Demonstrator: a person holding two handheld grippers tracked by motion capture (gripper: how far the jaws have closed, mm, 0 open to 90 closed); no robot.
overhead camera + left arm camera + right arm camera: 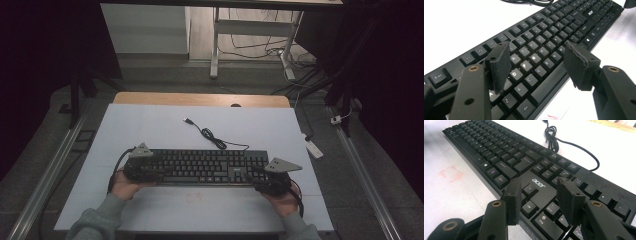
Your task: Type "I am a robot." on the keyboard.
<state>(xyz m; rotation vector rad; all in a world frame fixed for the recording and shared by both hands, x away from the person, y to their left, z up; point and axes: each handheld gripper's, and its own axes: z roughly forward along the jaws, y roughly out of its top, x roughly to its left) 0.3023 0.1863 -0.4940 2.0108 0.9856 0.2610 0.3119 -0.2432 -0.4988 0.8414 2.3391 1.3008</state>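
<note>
A: Where's the keyboard (207, 166) relative to your grippers?

B: It lies flat on the white table (150, 125), lengthwise between them. Your left gripper (155, 170) sits over its left end, your right gripper (260, 176) over its right end.

A: Are you holding it?

B: No. Your left gripper's jaws stand wide above the letter keys, touching none. Your right gripper's jaws are also spread, above the arrow keys beside the acer logo (538, 183).

A: And your hands?

B: Both come in from the keyboard's near side, palms under the grippers. The keyboard's cable (212, 137) lies coiled just beyond its far edge.
</note>
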